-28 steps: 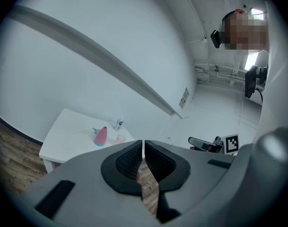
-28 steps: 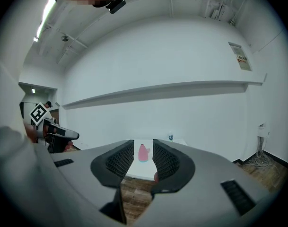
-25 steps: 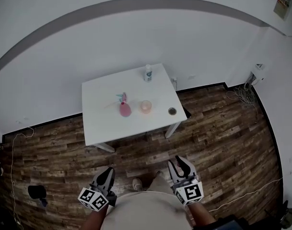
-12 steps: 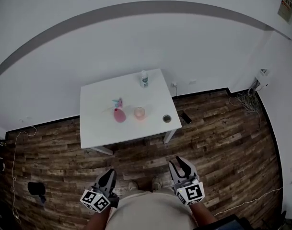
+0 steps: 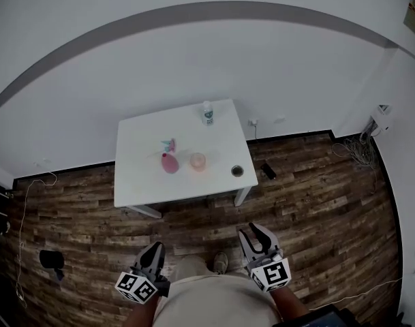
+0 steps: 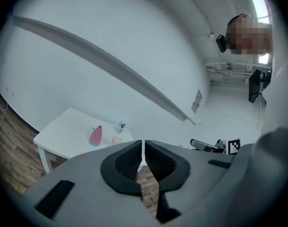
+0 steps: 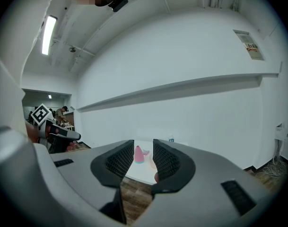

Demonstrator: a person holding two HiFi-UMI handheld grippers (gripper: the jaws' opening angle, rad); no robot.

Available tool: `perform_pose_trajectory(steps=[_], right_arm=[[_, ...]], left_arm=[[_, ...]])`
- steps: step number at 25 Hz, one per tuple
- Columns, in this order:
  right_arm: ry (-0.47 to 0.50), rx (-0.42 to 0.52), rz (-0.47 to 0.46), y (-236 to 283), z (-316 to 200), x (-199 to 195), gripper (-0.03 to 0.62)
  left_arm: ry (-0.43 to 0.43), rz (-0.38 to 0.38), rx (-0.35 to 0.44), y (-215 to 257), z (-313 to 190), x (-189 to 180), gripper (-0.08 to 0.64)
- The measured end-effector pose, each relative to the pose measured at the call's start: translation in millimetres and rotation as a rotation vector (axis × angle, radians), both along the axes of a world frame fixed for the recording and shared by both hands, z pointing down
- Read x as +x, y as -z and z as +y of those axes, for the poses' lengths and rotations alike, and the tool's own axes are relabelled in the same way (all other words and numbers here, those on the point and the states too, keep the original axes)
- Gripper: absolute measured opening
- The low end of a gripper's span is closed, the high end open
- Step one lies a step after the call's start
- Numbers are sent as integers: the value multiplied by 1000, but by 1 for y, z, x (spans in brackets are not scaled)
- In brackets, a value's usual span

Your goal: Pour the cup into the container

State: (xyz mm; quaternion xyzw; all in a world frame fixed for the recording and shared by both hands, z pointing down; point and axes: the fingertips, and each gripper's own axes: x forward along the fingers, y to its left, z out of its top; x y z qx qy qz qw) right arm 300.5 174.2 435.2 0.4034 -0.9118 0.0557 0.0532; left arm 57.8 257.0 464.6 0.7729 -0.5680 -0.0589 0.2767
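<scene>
A white table (image 5: 139, 182) stands across the wood floor, well ahead of me. On it a translucent pink cup (image 5: 197, 161) sits between a pink spray bottle (image 5: 170, 163) and a small dark round container (image 5: 237, 171). My left gripper (image 5: 154, 249) and right gripper (image 5: 253, 232) hang low by the person's body, far from the table, both shut and empty. In the left gripper view the left gripper (image 6: 143, 145) has its pads nearly touching, with the table (image 6: 63, 131) beyond. The right gripper (image 7: 144, 150) shows a narrow gap framing the pink bottle (image 7: 139, 154).
A clear bottle with a green label (image 5: 207, 113) stands at the table's far edge near the white wall. On the floor lie a black object (image 5: 269, 171) right of the table, a cable tangle (image 5: 360, 148) at the right wall, and a dark object (image 5: 50, 259) at left.
The head view has shifted, and the table now looks slightly smaller and farther off. Both grippers stay low by the body, shut and empty.
</scene>
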Motion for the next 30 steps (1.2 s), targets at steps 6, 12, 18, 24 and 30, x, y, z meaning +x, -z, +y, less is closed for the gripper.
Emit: perform_pose_trajectory(steps=[6, 12, 18, 24, 30], right_arm=[[25, -24, 2, -5, -2, 0, 109], [43, -38, 5, -8, -10, -8, 109], [40, -51, 10, -12, -20, -21, 109], [22, -54, 18, -12, -37, -38, 109], [-11, -53, 21, -7, -59, -60, 110]], left_arm=[[24, 0, -12, -2, 2, 2, 12], [45, 0, -15, 3, -4, -5, 12], [37, 7, -23, -4, -12, -19, 12], [16, 17, -24, -1, -42, -36, 14], [-32, 35, -13, 0, -72, -54, 23]])
